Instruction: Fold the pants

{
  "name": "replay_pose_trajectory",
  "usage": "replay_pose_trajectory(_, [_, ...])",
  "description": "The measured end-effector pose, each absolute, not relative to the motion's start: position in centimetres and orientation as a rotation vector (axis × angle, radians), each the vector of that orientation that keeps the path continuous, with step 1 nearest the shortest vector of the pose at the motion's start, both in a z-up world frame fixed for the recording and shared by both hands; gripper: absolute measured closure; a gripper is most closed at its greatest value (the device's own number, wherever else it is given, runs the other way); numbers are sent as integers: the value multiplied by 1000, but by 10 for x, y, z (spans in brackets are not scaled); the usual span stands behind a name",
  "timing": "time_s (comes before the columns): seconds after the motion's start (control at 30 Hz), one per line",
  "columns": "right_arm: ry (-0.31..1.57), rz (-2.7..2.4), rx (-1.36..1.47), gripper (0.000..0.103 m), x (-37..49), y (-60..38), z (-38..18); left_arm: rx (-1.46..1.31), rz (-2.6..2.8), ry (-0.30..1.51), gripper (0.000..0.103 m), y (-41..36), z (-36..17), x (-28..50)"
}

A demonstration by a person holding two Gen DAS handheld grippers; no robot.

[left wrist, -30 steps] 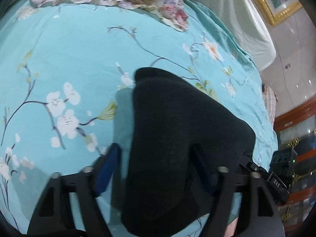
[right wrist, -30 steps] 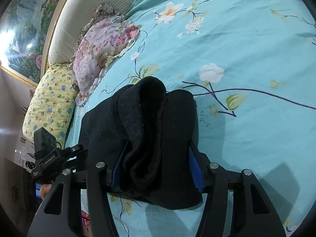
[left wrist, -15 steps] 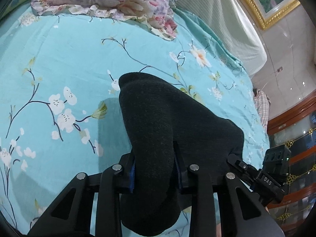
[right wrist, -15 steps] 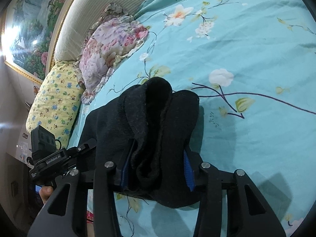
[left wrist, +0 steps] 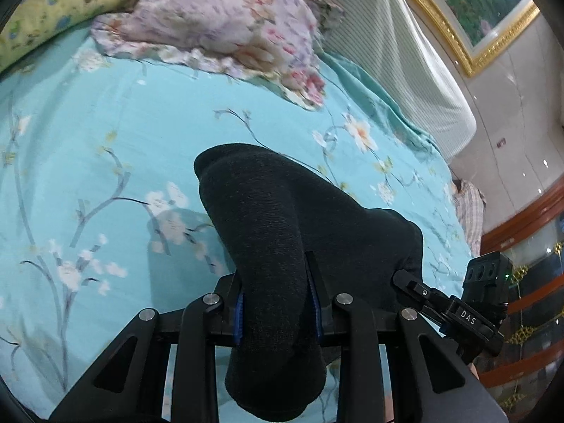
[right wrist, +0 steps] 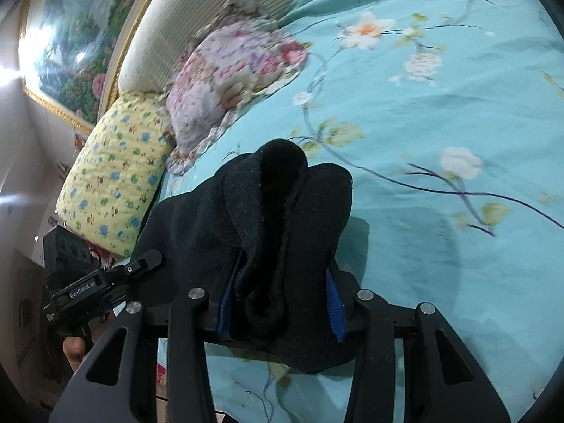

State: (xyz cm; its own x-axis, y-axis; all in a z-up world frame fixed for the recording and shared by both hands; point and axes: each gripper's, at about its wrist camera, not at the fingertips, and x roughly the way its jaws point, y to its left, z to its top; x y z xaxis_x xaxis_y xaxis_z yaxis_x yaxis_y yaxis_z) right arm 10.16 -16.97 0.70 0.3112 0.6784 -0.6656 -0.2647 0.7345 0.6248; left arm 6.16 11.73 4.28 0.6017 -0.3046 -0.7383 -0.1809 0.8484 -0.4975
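Note:
The black pants are bunched in thick folds and held up over the turquoise flowered bedsheet. My left gripper is shut on one end of the pants, fabric squeezed between its blue pads. My right gripper is shut on the other end, where several layers bulge up between the fingers. Each gripper shows in the other's view, the right and the left, with the cloth hanging between them.
A pink flowered pillow and a yellow patterned pillow lie by the striped padded headboard. A gold-framed painting hangs above. Dark wooden furniture stands past the bed's edge.
Both grippers have closed on the pants and lifted them off the sheet. Both views have tilted up toward the pillows and headboard.

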Motion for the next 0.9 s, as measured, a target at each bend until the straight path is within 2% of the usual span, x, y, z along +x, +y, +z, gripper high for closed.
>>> replay_pose_trajectory(0.4, [1085,769,348,58,128,-98,16,-561,52,862,75,170,61,48])
replay_pose_trajectory(0.9, [1110,828,272,58,180,-22,11,-588,162,838,75,225,52,82])
